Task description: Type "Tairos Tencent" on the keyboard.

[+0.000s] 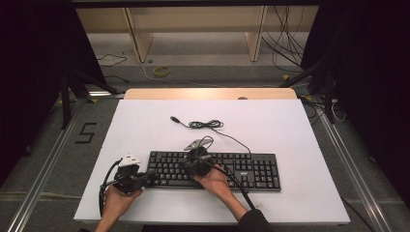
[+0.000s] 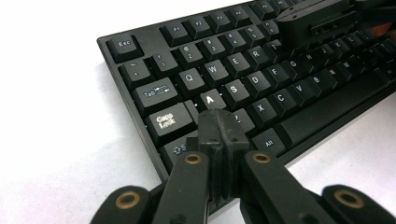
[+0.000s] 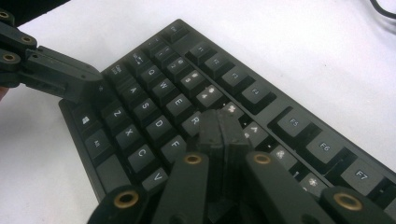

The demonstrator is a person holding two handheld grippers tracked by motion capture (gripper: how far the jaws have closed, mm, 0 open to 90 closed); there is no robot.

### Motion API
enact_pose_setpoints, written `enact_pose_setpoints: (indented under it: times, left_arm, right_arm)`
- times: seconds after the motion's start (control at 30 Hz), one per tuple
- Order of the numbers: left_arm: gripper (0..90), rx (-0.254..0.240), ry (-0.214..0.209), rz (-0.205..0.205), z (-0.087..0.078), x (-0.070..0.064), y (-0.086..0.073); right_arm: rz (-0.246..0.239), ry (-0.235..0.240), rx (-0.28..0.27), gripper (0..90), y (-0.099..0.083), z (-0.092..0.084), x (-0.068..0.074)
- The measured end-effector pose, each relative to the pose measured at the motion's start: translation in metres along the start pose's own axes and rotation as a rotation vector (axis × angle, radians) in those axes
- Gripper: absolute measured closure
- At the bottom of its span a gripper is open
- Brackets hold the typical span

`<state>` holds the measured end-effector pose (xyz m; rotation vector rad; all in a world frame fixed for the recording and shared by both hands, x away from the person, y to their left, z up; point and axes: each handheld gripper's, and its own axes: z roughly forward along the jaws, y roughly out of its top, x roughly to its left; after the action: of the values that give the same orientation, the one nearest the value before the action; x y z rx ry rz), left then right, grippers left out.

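Observation:
A black keyboard (image 1: 251, 170) lies across the near half of the white table (image 1: 270, 125), and its cable (image 1: 205, 124) runs back to a loose USB plug. My left gripper (image 1: 151, 178) reaches the keyboard's left end. In the left gripper view it (image 2: 219, 122) is shut with nothing between the jaws, tips just over the keys below A (image 2: 209, 99). My right gripper (image 1: 187, 166) hangs over the left-middle keys. In the right gripper view it (image 3: 222, 125) is shut and empty above the R and T area of the keyboard (image 3: 159, 123), with the left gripper (image 3: 63, 78) off to the left.
The table's wooden far edge (image 1: 210, 93) borders a floor strewn with cables (image 1: 162, 71). Metal rails (image 1: 43, 164) run along both sides of the table. Dark stands (image 1: 65, 96) rise at the back corners. White tabletop surrounds the keyboard.

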<state>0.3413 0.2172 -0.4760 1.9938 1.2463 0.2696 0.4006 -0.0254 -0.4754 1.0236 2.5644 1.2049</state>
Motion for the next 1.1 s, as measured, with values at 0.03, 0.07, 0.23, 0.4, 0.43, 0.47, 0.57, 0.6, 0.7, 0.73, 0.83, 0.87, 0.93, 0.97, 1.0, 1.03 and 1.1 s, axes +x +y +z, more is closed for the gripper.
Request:
enact_pose_setpoints:
  times: [0.03,0.07,0.23,0.4,0.43,0.47,0.57,0.6,0.7,0.73,0.83,0.87,0.93,0.97,1.0,1.03,1.1]
  left_arm:
    - [89.4,0.003,0.0,-0.001,0.0003,0.0003,-0.0001]
    - [89.4,0.003,0.0,-0.004,0.0008,0.0003,-0.0003]
    - [89.4,0.004,0.004,-0.004,0.0015,0.0012,0.0001]
    - [89.4,0.007,0.006,-0.001,0.0013,0.0021,0.0002]
    - [89.4,0.008,0.006,-0.001,0.0014,0.002,0.0002]
    - [89.4,0.008,0.006,-0.001,0.0014,0.002,0.0002]
    - [89.4,0.008,0.007,0.0,0.0017,0.0019,0.0]
    - [89.4,0.009,0.007,0.001,0.0017,0.0019,0.0]
    - [89.5,0.024,0.008,0.004,0.0033,0.0022,-0.0002]
    - [89.5,0.023,0.005,0.004,0.0038,0.0024,-0.0008]
    - [89.6,0.026,0.01,0.007,0.0038,0.0019,-0.0004]
    - [89.6,0.026,0.01,0.007,0.0038,0.0019,-0.0004]
    - [89.7,0.025,0.005,0.004,0.0039,0.0026,-0.0008]
    - [89.7,0.025,0.005,0.002,0.0039,0.0027,-0.0008]
    - [89.7,0.025,0.005,0.002,0.0039,0.0026,-0.0008]
    - [89.7,0.025,0.006,0.003,0.0039,0.0025,-0.0008]
    - [89.7,0.025,0.005,0.003,0.0039,0.0026,-0.0008]
  right_arm:
    - [-0.002,-0.001,0.002,90.0,-0.0001,0.0004,-0.0002]
    - [0.004,0.0,0.003,90.0,0.0,0.0008,0.0]
    - [-0.002,-0.001,0.003,90.0,0.0,0.0026,-0.0003]
    - [0.003,-0.001,0.007,90.0,0.0002,0.0034,0.0007]
    - [0.003,-0.002,0.007,90.0,0.0003,0.0035,0.0007]
    - [0.003,-0.003,0.007,90.0,0.0003,0.0036,0.0006]
    - [0.004,-0.003,0.007,90.0,0.0002,0.0037,0.0005]
    - [0.002,-0.004,0.007,90.0,0.0001,0.0038,0.0005]
    - [0.002,-0.005,0.01,90.0,-0.0002,0.0039,0.0009]
    - [0.002,-0.007,0.01,90.0,-0.0004,0.0043,0.0011]
    - [0.002,-0.012,0.015,90.0,-0.0023,0.0066,0.0021]
    - [0.002,-0.012,0.015,90.0,-0.0023,0.0066,0.0021]
    - [-0.016,-0.025,0.016,90.0,-0.0022,0.0069,0.004]
    - [-0.013,-0.023,0.019,90.0,-0.0021,0.0068,0.0039]
    - [-0.011,-0.022,0.02,90.0,-0.0022,0.0067,0.0039]
    - [-0.01,-0.02,0.021,90.0,-0.0023,0.0065,0.0038]
    - [-0.01,-0.019,0.021,90.0,-0.0022,0.0064,0.0036]
